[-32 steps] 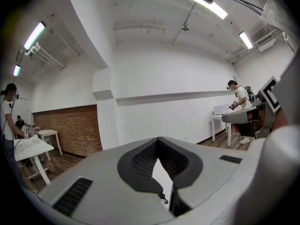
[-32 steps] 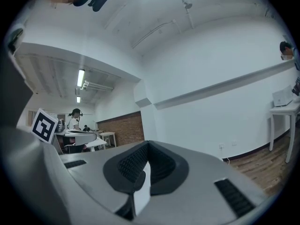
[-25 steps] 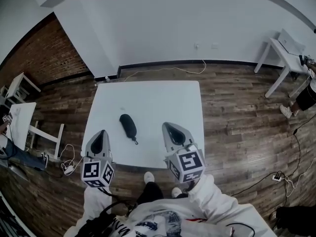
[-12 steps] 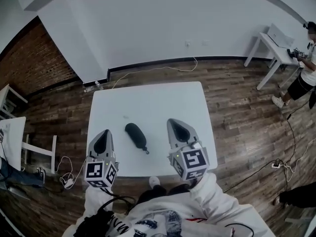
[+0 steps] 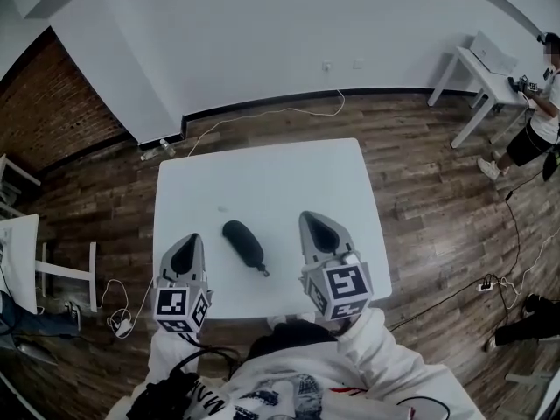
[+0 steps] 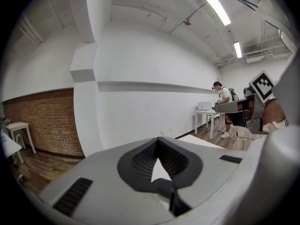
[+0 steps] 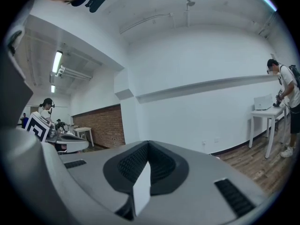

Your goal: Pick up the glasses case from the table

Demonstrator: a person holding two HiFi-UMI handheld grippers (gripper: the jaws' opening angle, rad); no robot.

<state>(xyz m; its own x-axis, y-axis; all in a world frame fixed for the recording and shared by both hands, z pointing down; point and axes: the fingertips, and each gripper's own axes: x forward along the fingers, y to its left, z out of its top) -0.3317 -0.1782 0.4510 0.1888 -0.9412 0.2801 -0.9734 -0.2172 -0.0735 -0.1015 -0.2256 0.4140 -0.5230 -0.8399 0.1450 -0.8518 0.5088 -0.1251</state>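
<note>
The black, oblong glasses case [image 5: 243, 244] lies at an angle on the white table [image 5: 262, 173], near its front middle, with a short strap at its near end. My left gripper [image 5: 186, 241] hovers over the table's front left, left of the case and apart from it. It is shut and holds nothing. My right gripper [image 5: 315, 220] hangs over the front right, right of the case, also shut and holding nothing. In the left gripper view the left gripper [image 6: 158, 142] points at a white wall. The right gripper view shows the right gripper [image 7: 148, 144] aimed at the same wall. Neither gripper view shows the case.
A cable [image 5: 262, 115] runs along the floor by the far wall. A white desk [image 5: 477, 59] with a person [image 5: 535, 121] beside it stands at the far right. White furniture [image 5: 22, 243] is at the left, on a wooden floor.
Both grippers have come forward over the table's front edge, and their tips now flank the case more closely. The case has not moved on the table.
</note>
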